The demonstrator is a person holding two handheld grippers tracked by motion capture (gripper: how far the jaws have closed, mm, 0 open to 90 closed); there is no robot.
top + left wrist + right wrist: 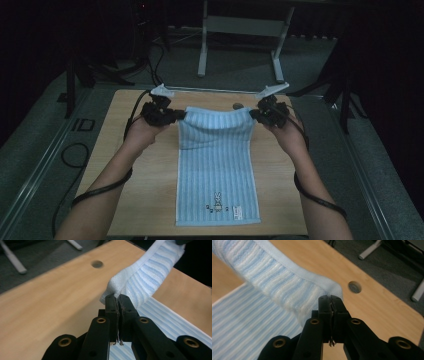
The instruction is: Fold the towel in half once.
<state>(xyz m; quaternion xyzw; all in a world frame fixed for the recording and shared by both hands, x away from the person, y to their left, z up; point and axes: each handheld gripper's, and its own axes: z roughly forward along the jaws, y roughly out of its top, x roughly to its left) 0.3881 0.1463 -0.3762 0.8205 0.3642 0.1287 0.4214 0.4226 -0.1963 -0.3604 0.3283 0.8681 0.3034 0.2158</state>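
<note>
We see a light-blue striped terry towel [216,165] lying lengthwise on the pale wooden table [135,180], its far edge lifted off the surface. At about ten o'clock from the towel's middle, the left gripper [182,116] pinches the far left corner, jaws clamped tight on the cloth [140,282]. At about two o'clock, the right gripper [251,115] is closed the same way on the far right corner [287,290]. The raised edge sags between them. At six o'clock, the near end rests flat, bearing a small embroidered rabbit [217,199] and a white label [237,212]. A round hole [238,105] in the table sits at twelve o'clock.
</note>
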